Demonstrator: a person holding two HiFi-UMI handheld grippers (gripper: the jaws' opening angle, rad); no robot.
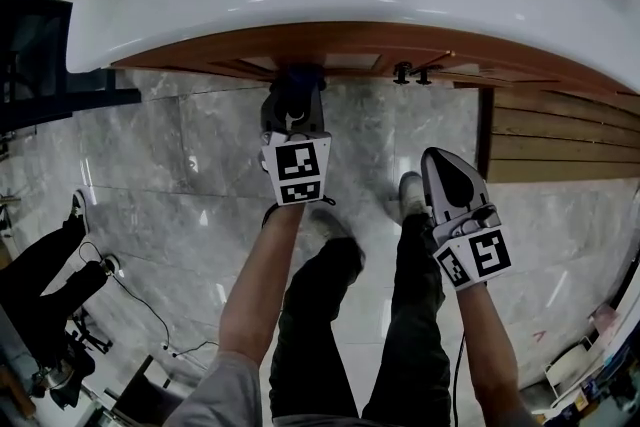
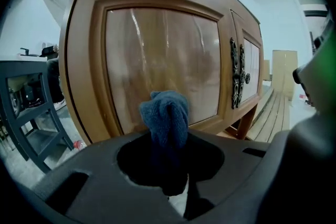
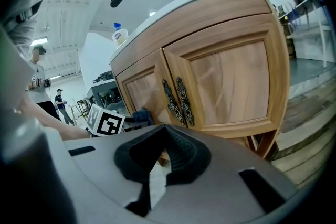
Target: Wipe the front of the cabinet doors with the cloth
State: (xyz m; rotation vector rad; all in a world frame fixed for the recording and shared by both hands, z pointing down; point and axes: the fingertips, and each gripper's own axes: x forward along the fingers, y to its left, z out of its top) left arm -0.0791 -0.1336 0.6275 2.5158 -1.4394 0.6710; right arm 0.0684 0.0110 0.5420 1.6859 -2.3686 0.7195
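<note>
Holds the blue cloth (image 2: pixel 167 115) pinched tight in the left gripper (image 2: pixel 169 181). Pokes up and forward out of the jaws, straight at the left door (image 2: pixel 157 55) of the cabinet (image 1: pixel 330 45). Sits right by the lower part of that door; cannot tell if touching the wood yet. Keeps the right gripper (image 1: pixel 438 163) farther back and off to the side, closed up with nothing in it. Shows the right door (image 3: pixel 233 76) on the far side of the dark handles (image 2: pixel 237 78). Looks like a job for the nearer left gripper: push the cloth forward onto the flat wood, then rub side to side and upward.
</note>
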